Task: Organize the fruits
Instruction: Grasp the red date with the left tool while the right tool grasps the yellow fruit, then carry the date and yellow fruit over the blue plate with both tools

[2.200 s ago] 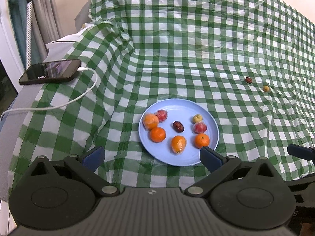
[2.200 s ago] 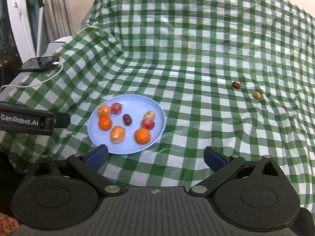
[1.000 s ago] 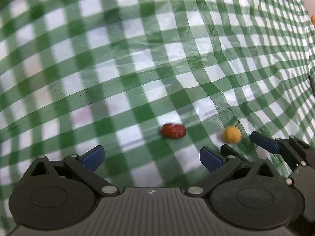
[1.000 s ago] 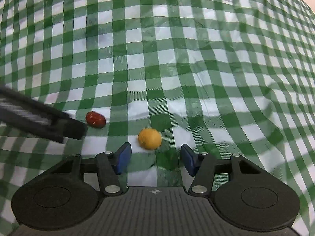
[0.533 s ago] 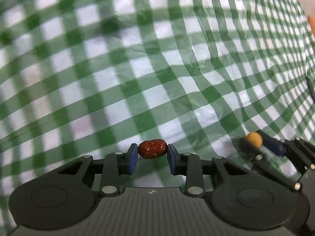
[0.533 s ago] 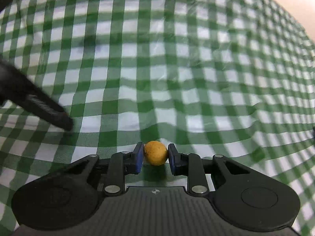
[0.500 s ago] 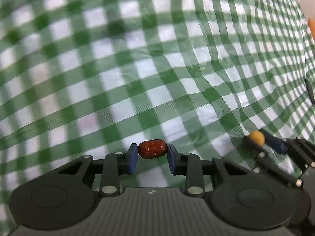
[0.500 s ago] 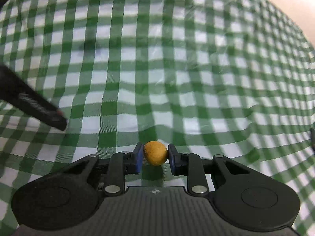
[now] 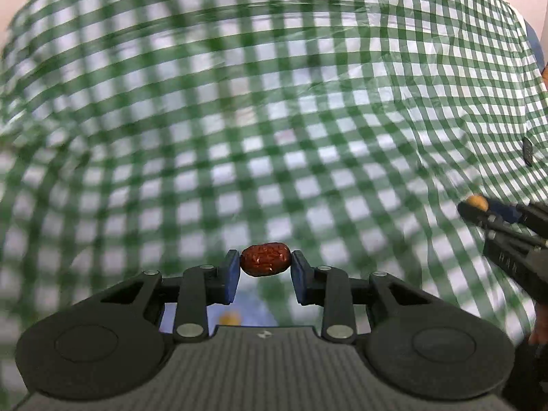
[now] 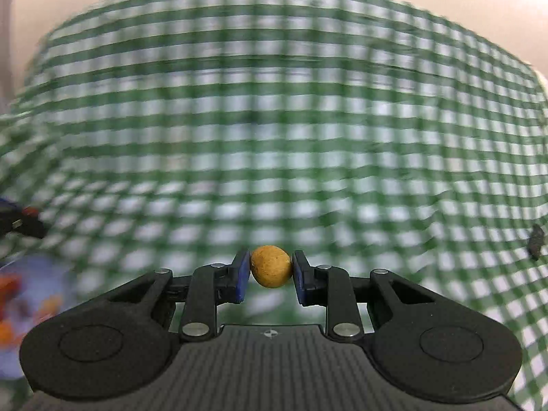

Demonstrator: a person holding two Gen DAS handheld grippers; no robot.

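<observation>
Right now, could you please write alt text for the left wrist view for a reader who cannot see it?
The left gripper is shut on a wrinkled dark red fruit, held above a blurred green-and-white checked cloth. At the right edge, the right gripper holds a small yellow fruit.

My black left gripper (image 9: 265, 275), with blue pads on its fingers (image 9: 233, 275), carries a dark red, wrinkled date (image 9: 265, 263). My black right gripper (image 10: 270, 277) carries a mustard-yellow round fruit (image 10: 271, 266). The cloth (image 9: 274, 120) is green-and-white check; the blurred plate (image 10: 30, 291) is pale blue.
</observation>
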